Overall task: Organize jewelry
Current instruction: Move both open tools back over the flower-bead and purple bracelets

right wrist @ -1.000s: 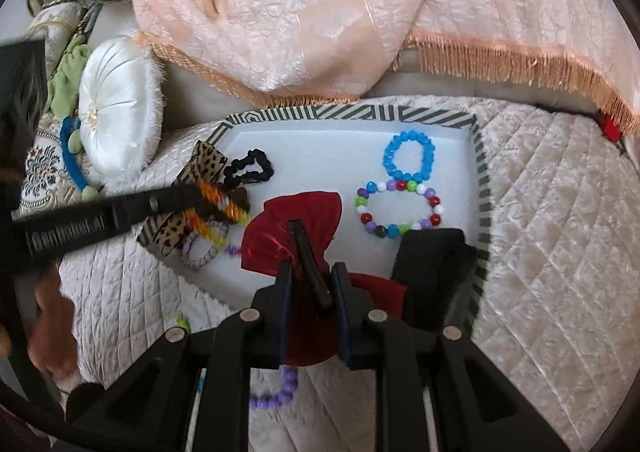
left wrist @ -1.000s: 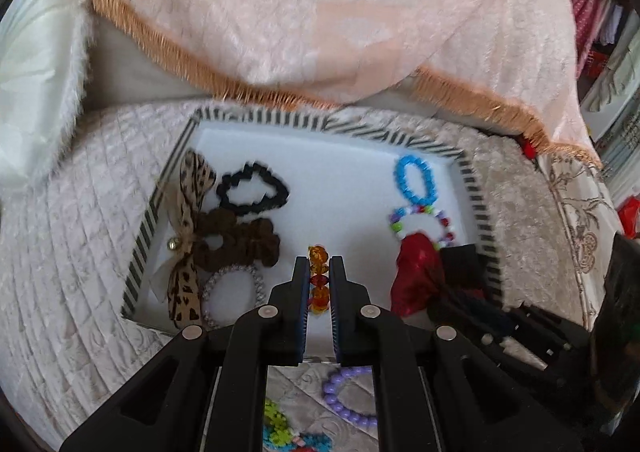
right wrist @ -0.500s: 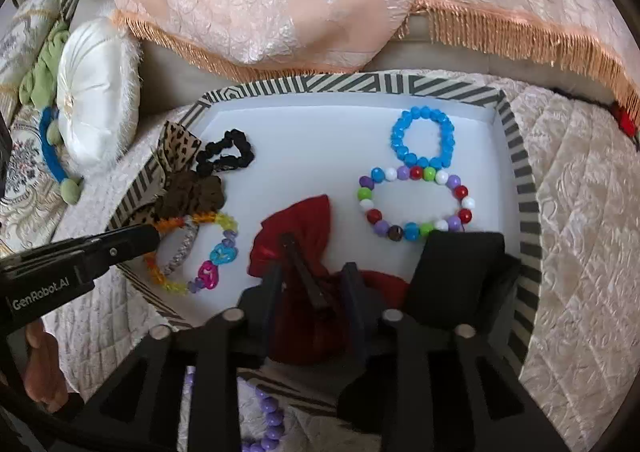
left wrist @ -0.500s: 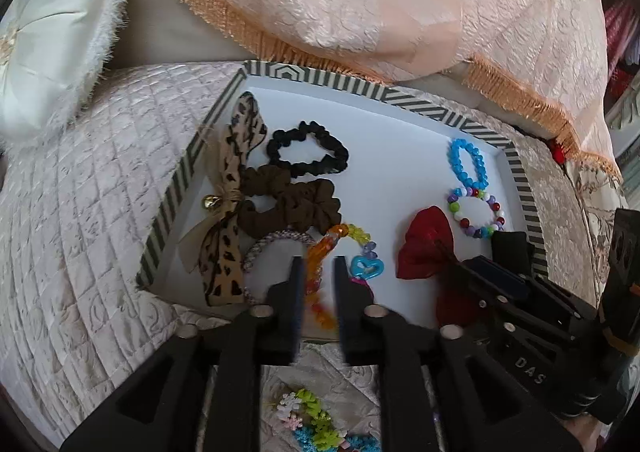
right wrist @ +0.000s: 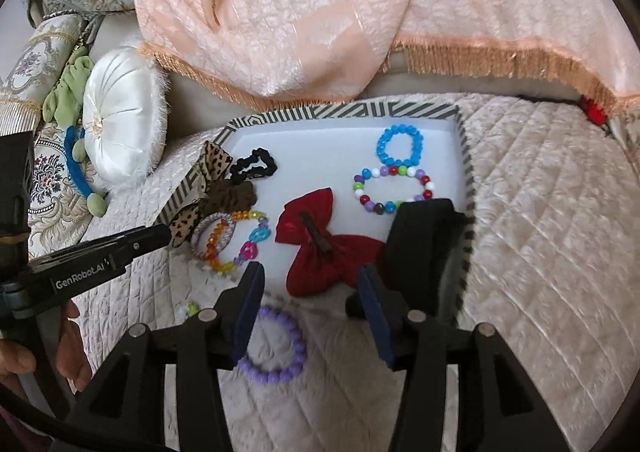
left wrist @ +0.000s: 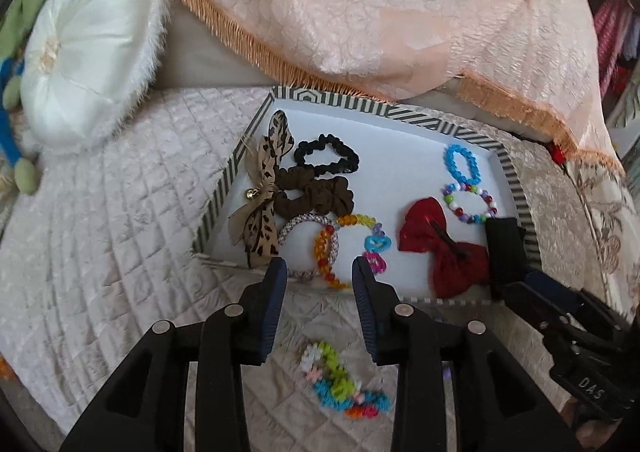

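Presently both hand-held tools point steeply down over the near edge of the striped-rim tray [left wrist: 224, 180], which sits on a quilted cream cover [left wrist: 100, 252]. A hand [right wrist: 24, 360] grips the left tool's handle at 8 o'clock in the right wrist view.

Left gripper [left wrist: 320, 272]: jaws have just been opening and stand apart, nothing between the pads. Just beyond its tips lies the multicoloured plastic-link bracelet [left wrist: 348, 244], overlapping a pale braided ring [left wrist: 308, 236], both inside the tray. A bright beaded flower bracelet [left wrist: 340, 384] lies on the cover below, at 6 o'clock.

Right gripper [right wrist: 310, 286]: jaws likewise have just been opening, wide, pressing on nothing. The red satin bow [right wrist: 320, 240], glossy and crumpled with a dark clip across it, lies on the tray floor just beyond the tips. A lilac bead bracelet [right wrist: 276, 348] lies on the cover at 7 o'clock.
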A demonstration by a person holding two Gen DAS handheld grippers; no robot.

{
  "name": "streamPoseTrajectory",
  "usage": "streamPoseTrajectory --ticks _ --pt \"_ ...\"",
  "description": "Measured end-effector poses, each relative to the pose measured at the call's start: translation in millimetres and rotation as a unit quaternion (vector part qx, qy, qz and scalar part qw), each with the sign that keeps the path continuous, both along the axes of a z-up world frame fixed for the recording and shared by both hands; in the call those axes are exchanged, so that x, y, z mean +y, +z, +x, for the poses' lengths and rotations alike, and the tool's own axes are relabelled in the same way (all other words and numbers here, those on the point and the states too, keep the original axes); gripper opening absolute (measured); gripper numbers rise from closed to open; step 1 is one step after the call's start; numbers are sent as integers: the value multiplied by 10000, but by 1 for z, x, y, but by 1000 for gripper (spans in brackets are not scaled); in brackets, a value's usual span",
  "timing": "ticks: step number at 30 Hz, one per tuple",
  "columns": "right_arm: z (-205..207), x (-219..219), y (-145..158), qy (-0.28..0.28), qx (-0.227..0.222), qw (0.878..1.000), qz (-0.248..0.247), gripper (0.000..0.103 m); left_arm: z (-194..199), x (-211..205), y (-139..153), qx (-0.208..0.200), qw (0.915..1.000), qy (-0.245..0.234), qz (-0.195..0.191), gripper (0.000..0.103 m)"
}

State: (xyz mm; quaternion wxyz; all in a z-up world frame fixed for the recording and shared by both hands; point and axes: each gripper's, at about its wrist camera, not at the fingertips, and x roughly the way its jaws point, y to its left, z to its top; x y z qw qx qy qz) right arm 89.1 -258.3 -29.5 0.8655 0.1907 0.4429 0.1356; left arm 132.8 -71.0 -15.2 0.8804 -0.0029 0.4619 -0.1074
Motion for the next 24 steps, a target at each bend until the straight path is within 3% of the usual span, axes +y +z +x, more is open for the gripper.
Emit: streamPoseTrajectory --ticks 7,24 --pt "-35 5 20 16 -142 9999 -64 61 -38 1 9 -177 9998 -50 64 24" --pt "-83 16 52 73 -403 9987 -313 65 -97 13 34 -640 9975 126 253 24"
